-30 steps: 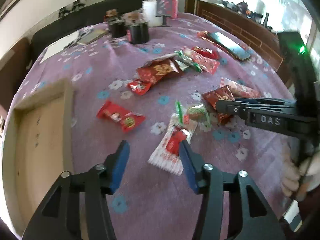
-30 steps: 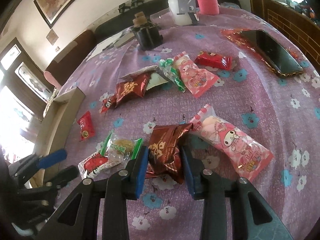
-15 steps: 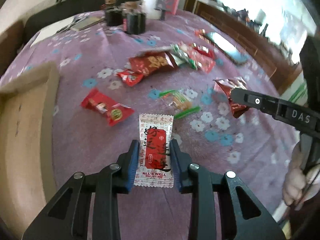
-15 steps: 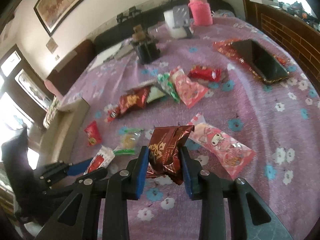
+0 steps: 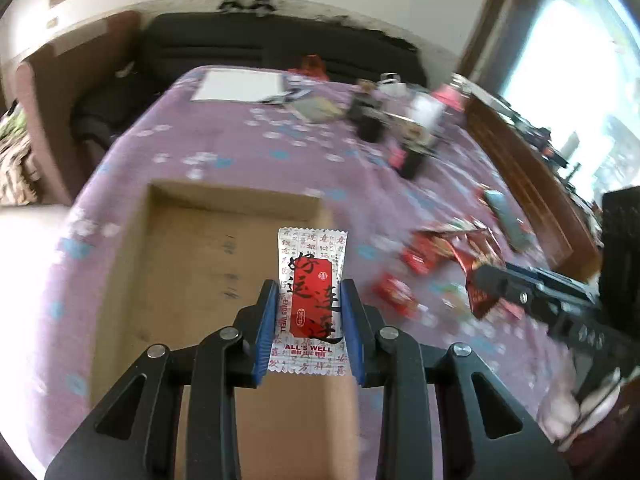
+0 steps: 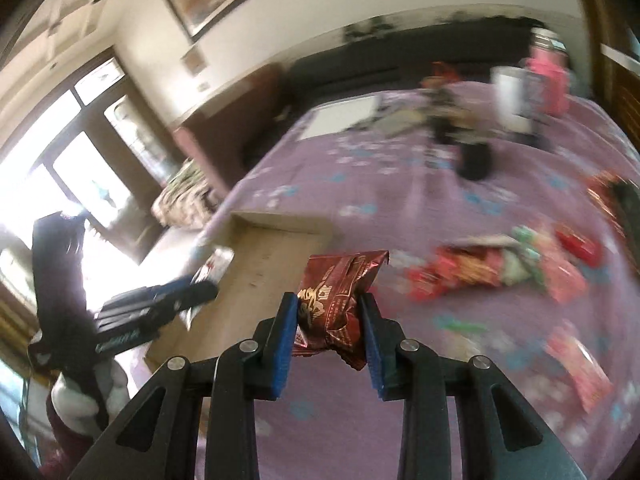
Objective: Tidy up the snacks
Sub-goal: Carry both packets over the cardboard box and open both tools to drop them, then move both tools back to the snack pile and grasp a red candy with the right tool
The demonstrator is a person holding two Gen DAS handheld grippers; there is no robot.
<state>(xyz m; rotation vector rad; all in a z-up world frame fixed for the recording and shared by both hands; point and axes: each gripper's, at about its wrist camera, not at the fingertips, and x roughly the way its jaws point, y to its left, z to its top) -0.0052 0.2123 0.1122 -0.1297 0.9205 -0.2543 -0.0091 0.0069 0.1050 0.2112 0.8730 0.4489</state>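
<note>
Cardboard box (image 5: 192, 264) below, my left fingers (image 5: 309, 332) pinch the white sachet (image 5: 313, 292) and my right fingers (image 6: 329, 338) the maroon packet (image 6: 338, 300), both poised for dropping in.

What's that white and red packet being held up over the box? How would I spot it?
Find the shallow cardboard box on the purple flowered tablecloth. Above it, the left gripper pinches a flat white sachet between blue pads. Only this sachet has a red label and "ALL'S WELL" printed on it.

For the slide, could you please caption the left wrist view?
Left gripper holds a white-and-red snack packet above the cardboard box.
</note>
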